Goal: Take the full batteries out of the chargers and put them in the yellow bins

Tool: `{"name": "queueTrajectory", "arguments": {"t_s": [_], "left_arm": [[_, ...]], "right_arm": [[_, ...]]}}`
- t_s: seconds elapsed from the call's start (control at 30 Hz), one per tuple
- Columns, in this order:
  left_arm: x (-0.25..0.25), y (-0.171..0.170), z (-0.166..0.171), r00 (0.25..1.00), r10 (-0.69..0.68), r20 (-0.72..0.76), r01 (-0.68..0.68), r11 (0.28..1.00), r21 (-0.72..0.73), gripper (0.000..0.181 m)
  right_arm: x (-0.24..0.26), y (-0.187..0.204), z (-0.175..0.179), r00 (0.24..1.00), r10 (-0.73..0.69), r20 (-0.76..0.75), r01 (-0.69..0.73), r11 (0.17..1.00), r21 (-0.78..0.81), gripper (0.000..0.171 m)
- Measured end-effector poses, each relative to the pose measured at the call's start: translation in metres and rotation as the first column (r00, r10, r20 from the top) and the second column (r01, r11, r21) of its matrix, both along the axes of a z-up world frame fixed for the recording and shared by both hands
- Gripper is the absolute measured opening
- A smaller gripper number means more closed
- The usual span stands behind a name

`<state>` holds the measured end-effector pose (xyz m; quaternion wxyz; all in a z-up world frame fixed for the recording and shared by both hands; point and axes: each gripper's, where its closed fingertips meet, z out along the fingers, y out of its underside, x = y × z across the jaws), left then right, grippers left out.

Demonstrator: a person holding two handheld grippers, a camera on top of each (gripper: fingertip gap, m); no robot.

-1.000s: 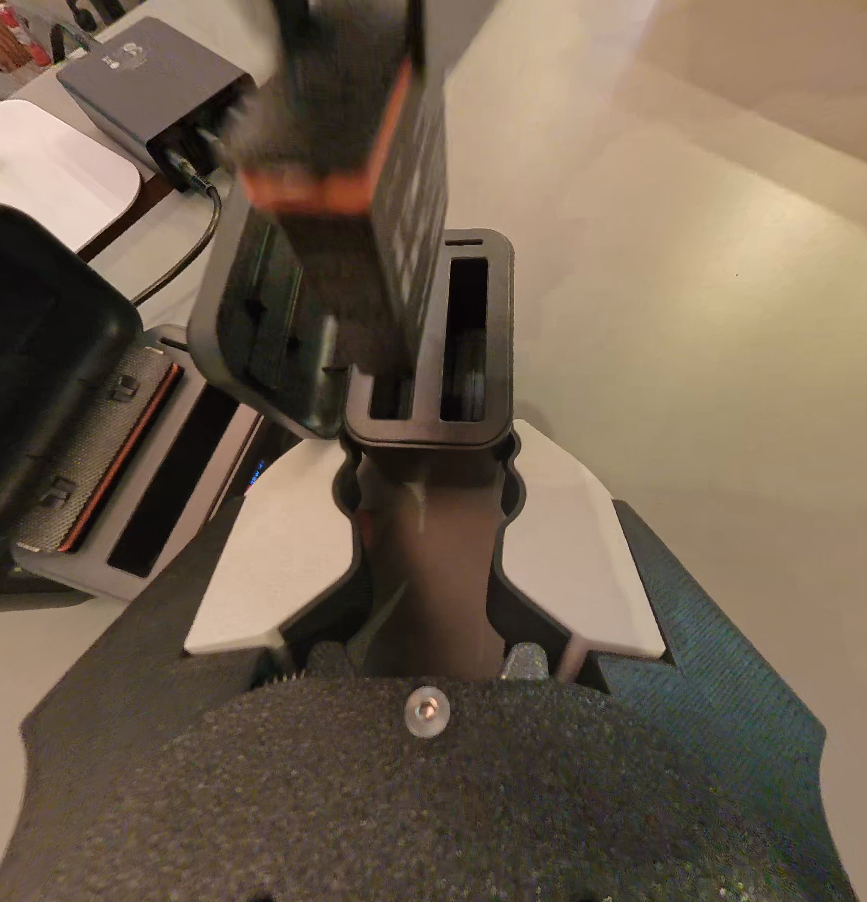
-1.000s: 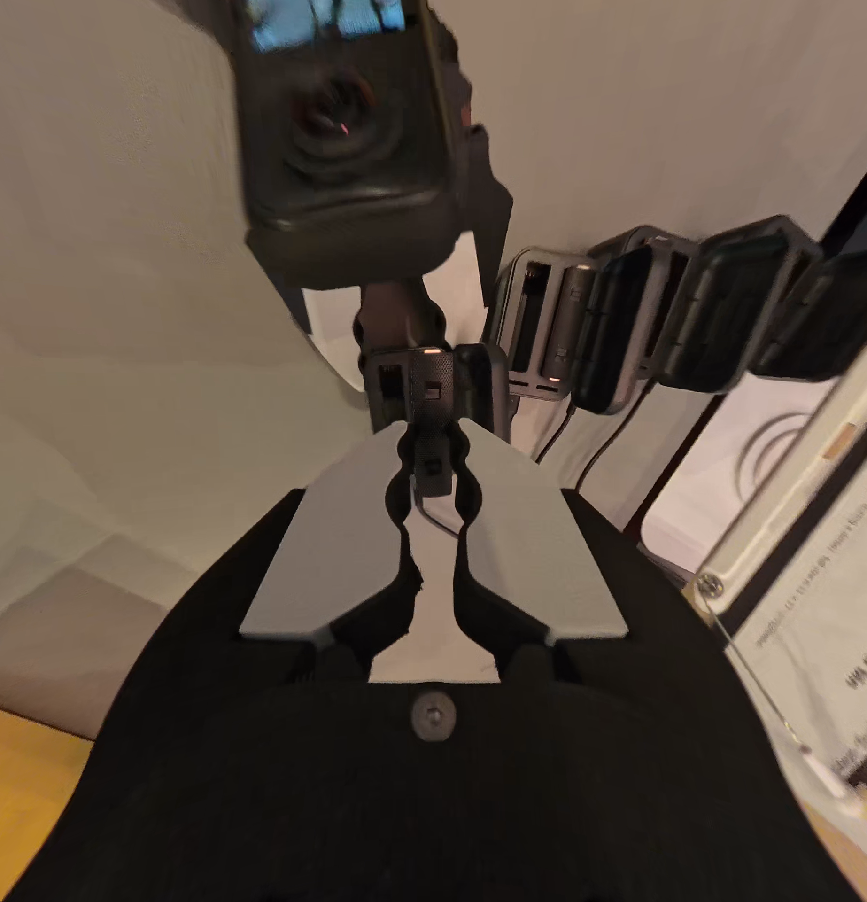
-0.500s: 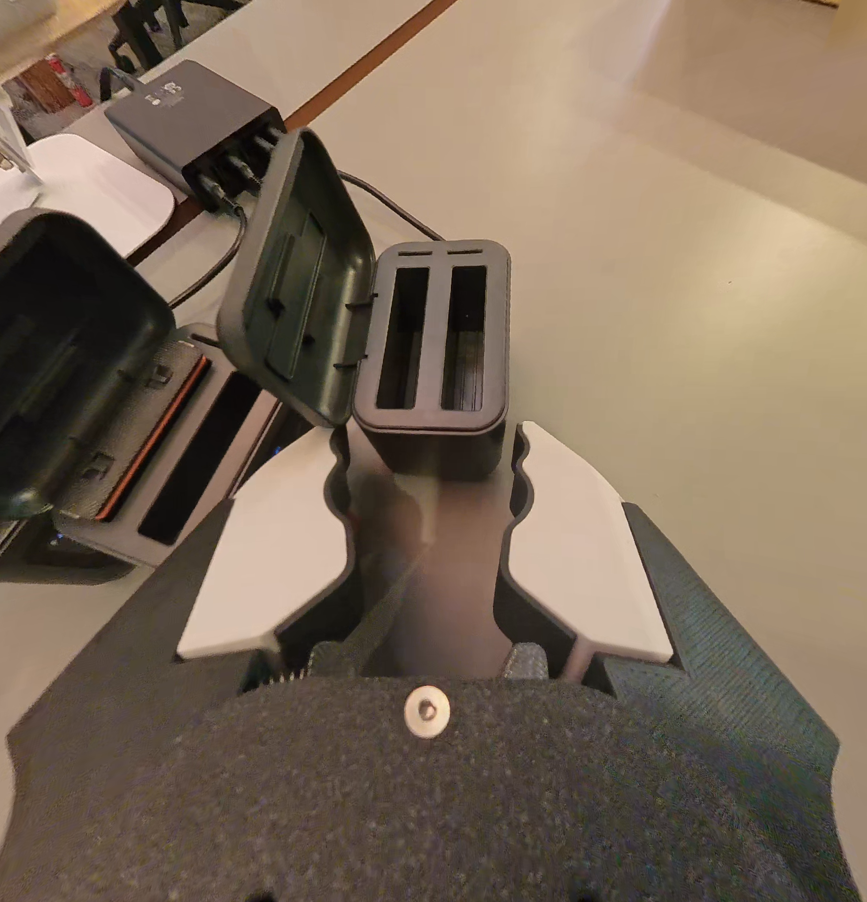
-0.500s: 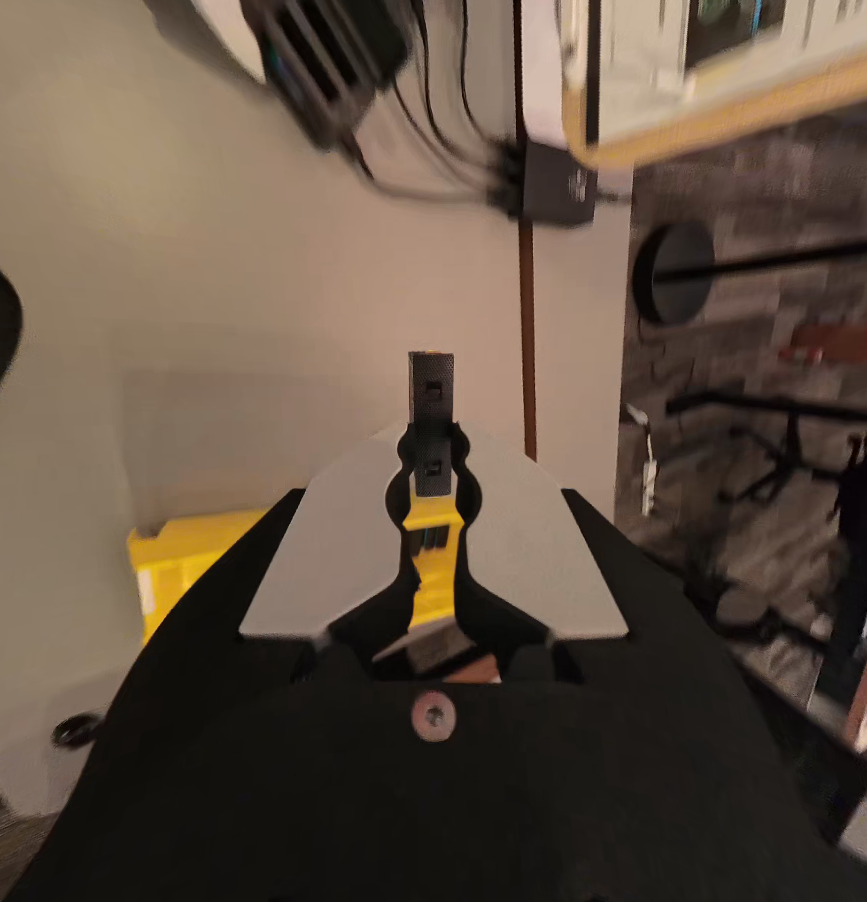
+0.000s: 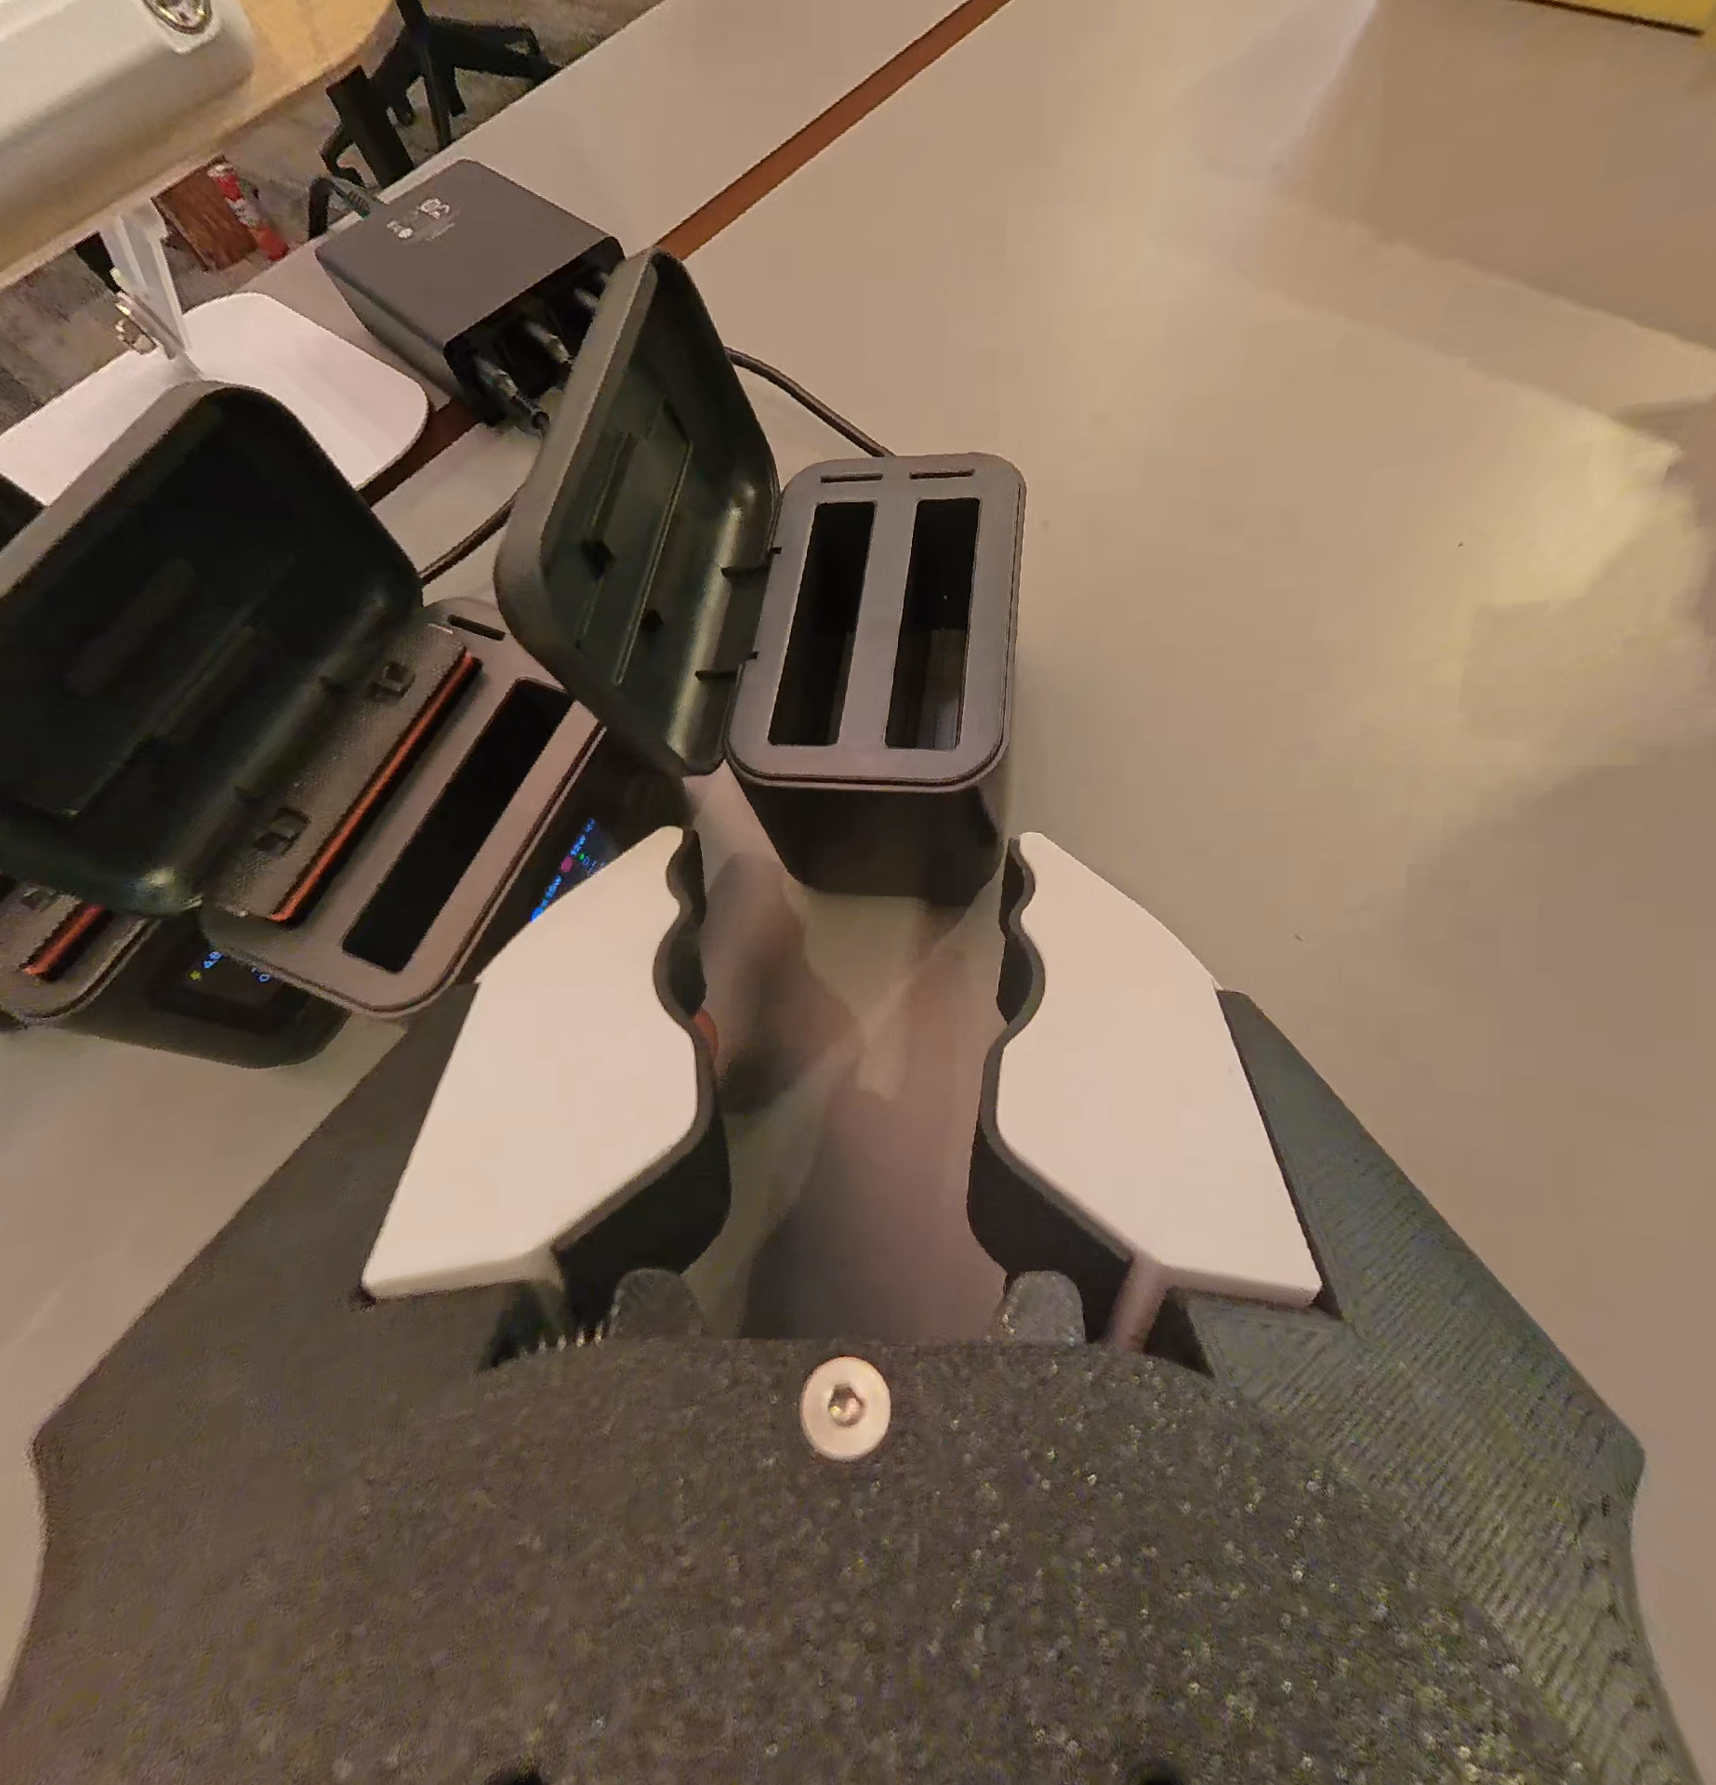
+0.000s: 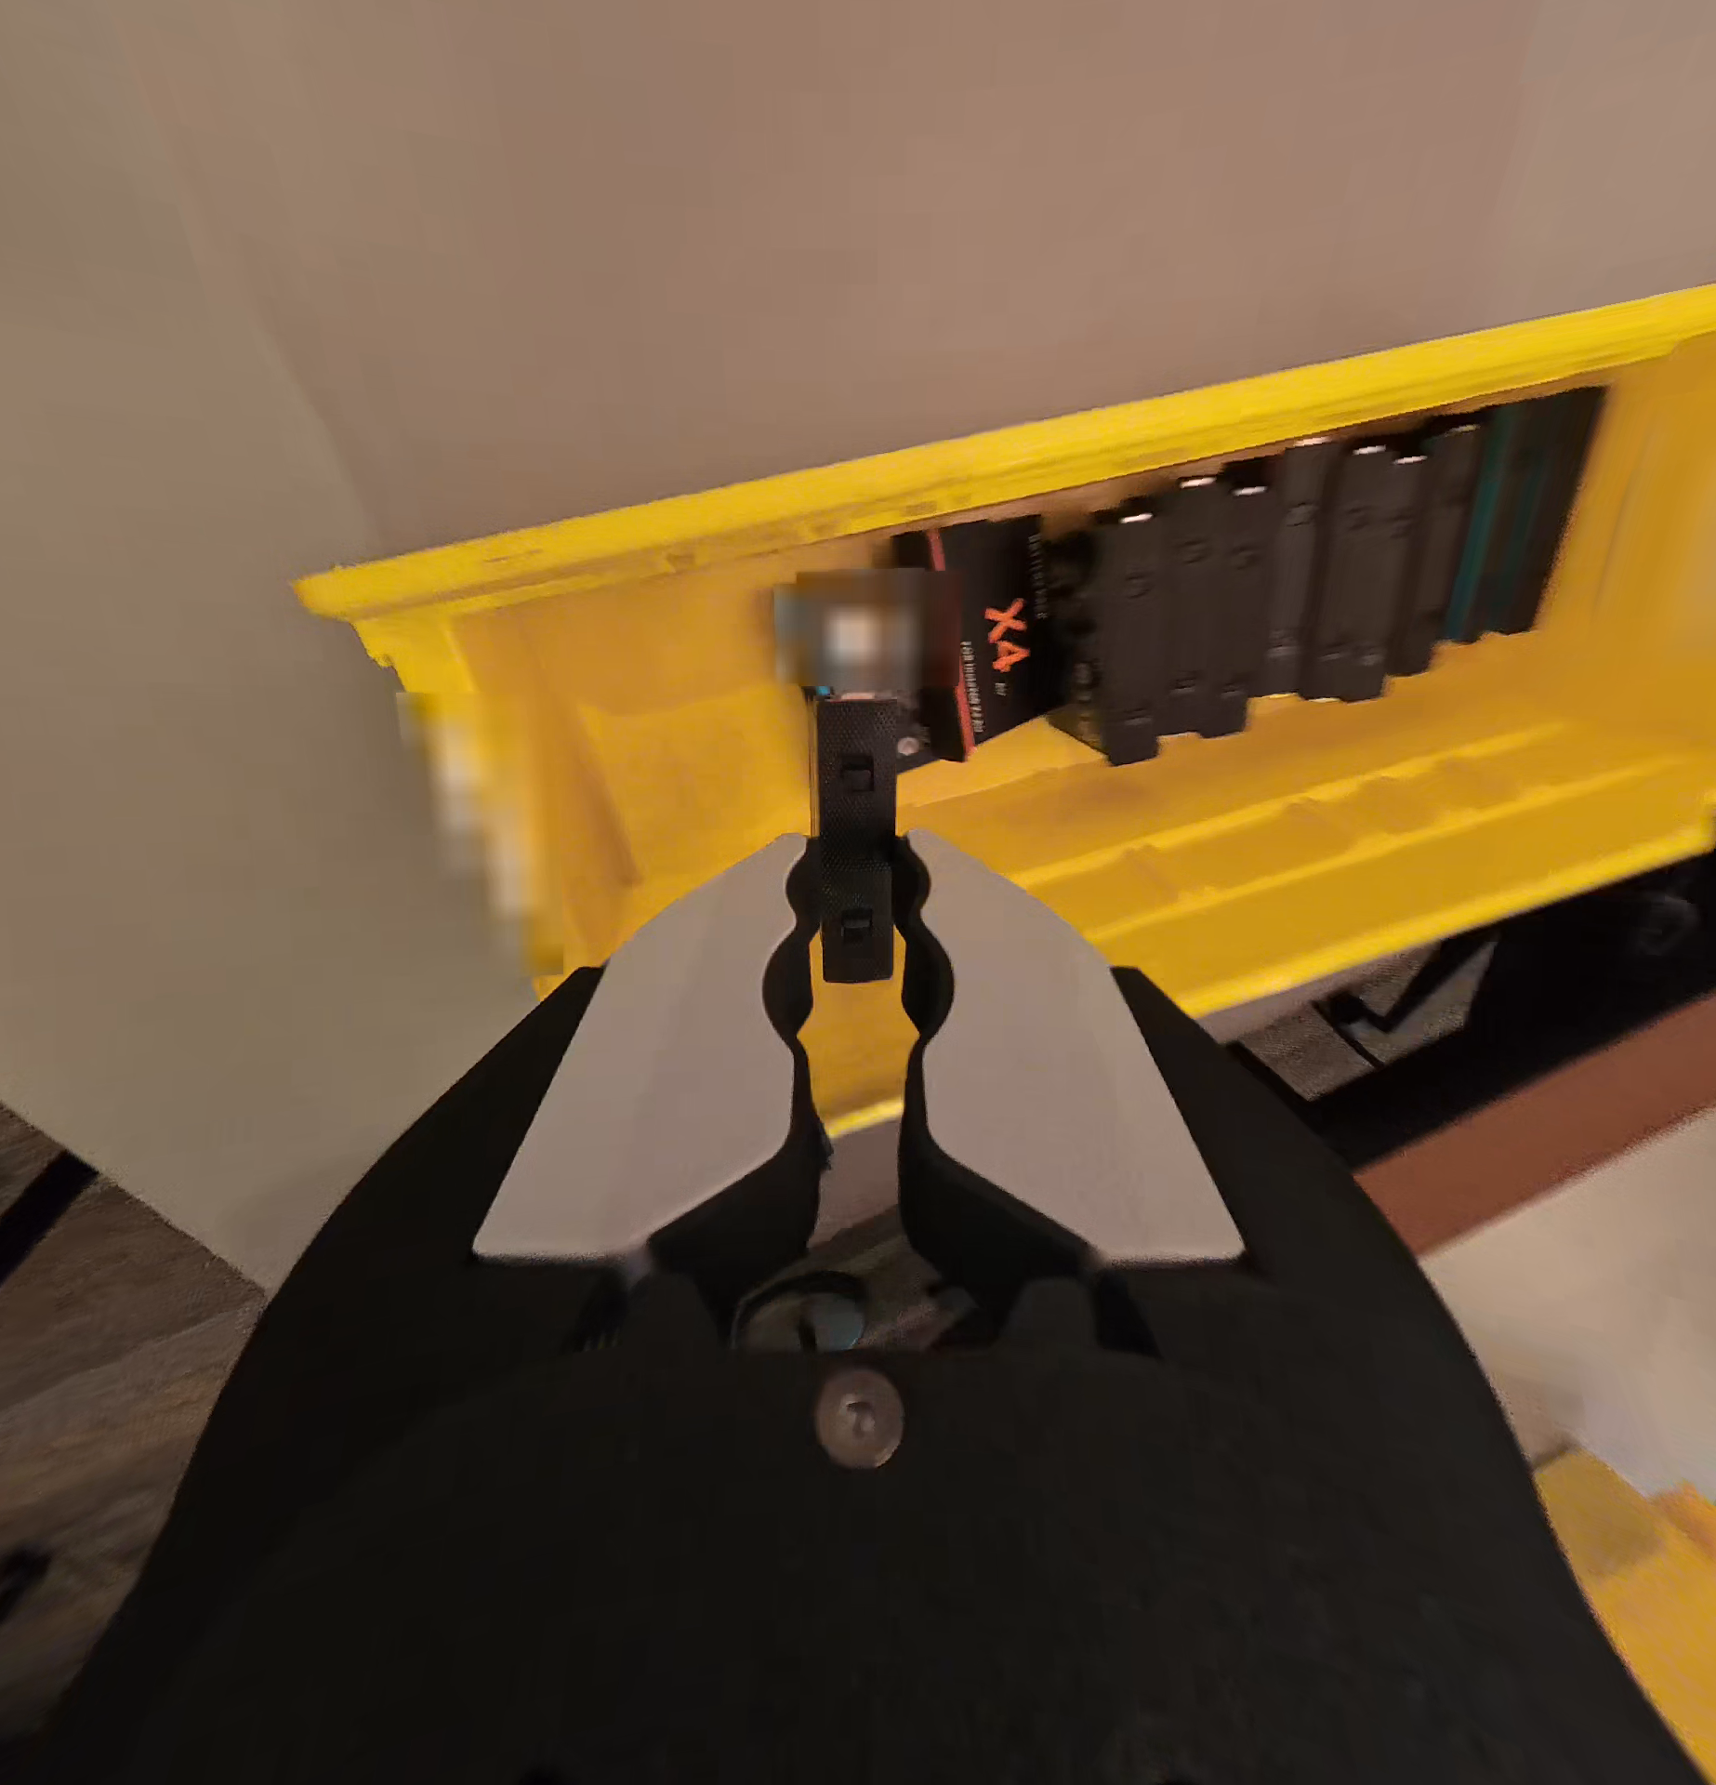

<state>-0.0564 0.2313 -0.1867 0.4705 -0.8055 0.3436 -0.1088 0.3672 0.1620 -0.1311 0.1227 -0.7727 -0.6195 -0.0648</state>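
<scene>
The right claw (image 6: pixel 849 850) is clenched on a slim black battery (image 6: pixel 856 831), held on edge with its far end poking out past the fingertips, right over the near wall of the yellow bin (image 6: pixel 1221 869). The step in hand, as I judge it, is the drop-off: the battery has to go down into the bin beside the row of batteries (image 6: pixel 1318 570) already standing against the far wall. To do it well, carry the battery on past the rim until it hangs over the bare yellow floor, lower it close before letting go so it neither bounces nor knocks the row over, and keep it edge-on so it slots in next to the others. The picture is smeared with motion, so slowing first would help the aim. The left claw (image 5: pixel 849 869) is released, its jaws spread wide with nothing between them, just in front of a charger (image 5: pixel 883 628) on the bench (image 5: pixel 1318 483); both slots of that charger look empty and its lid (image 5: pixel 642 502) stands open. A neighbouring charger (image 5: pixel 400 802) to the left seems to have an orange-edged battery in one slot, a likely next pick.
</scene>
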Motion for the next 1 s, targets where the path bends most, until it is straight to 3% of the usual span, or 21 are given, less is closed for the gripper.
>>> {"name": "queueTrajectory", "arguments": {"t_s": [0.17, 0.5, 1.0], "left_arm": [[-0.002, -0.001, -0.001, 1.000, 0.012, -0.026, -0.012, 1.000, 0.016, 0.056], [-0.003, -0.001, -0.002, 1.000, 0.015, -0.019, -0.015, 1.000, 0.003, 0.054], [-0.002, -0.002, -0.004, 0.999, 0.009, -0.048, -0.009, 1.000, 0.004, 0.052]], "right_arm": [[-0.010, -0.001, -0.026, 0.998, 0.062, 0.023, -0.061, 0.998, -0.008, 0.013], [-0.013, -0.010, -0.035, 0.990, 0.127, 0.057, -0.121, 0.988, -0.097, 0.013], [-0.014, 0.020, -0.040, 0.980, 0.175, 0.093, -0.187, 0.973, 0.136, 0.014]]}}
